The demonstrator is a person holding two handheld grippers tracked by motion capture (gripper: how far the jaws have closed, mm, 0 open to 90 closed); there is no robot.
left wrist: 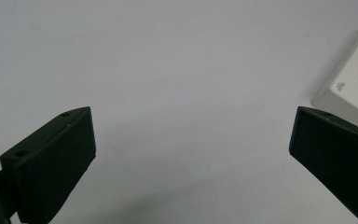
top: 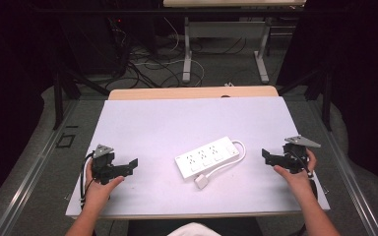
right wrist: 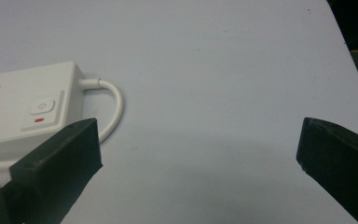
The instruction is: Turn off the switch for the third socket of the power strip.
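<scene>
White power strip (top: 207, 157) lies slantwise mid-desk between your released, empty left tool (top: 132, 166) and right tool (top: 267, 156), far end nearer your right.

We're in a lab: a white-topped table (top: 142, 123) inside a dark frame (top: 59, 93), loose cables (top: 147, 64) across the grey floor (top: 226, 69), another bench (top: 226, 24) behind.

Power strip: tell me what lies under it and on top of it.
The power strip lies flat on the white table. Nothing sits on top: its sockets and switch are bare. Its cable loops beside it to the plug. Its underside is hidden.
</scene>
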